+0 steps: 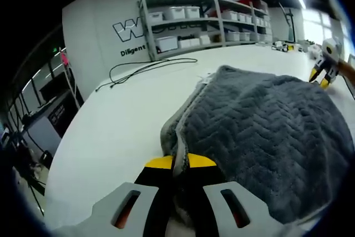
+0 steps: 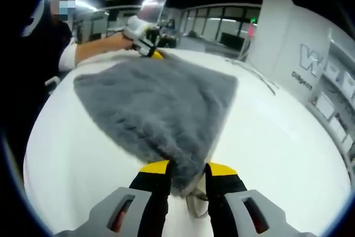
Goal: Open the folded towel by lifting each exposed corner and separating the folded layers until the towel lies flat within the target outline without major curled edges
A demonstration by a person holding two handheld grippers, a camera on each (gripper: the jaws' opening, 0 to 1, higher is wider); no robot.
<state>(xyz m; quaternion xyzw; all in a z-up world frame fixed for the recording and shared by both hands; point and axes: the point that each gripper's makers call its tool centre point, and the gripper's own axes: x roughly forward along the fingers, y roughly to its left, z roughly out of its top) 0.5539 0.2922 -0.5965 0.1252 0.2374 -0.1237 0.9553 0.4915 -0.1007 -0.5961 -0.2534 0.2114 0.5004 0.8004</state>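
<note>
White table point(image 1: 127, 109), grey towel point(image 1: 266, 131), black cable point(image 1: 147, 67)

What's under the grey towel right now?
The white table lies under the grey towel. Both grippers, left and right, pinch corners. Any outline beneath is covered.

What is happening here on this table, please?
A person holds a two-jaw gripper in each hand and works on a grey towel on a white table. The left gripper and the right gripper each pinch a corner of it. The towel looks stretched between them, lying mostly open.
</note>
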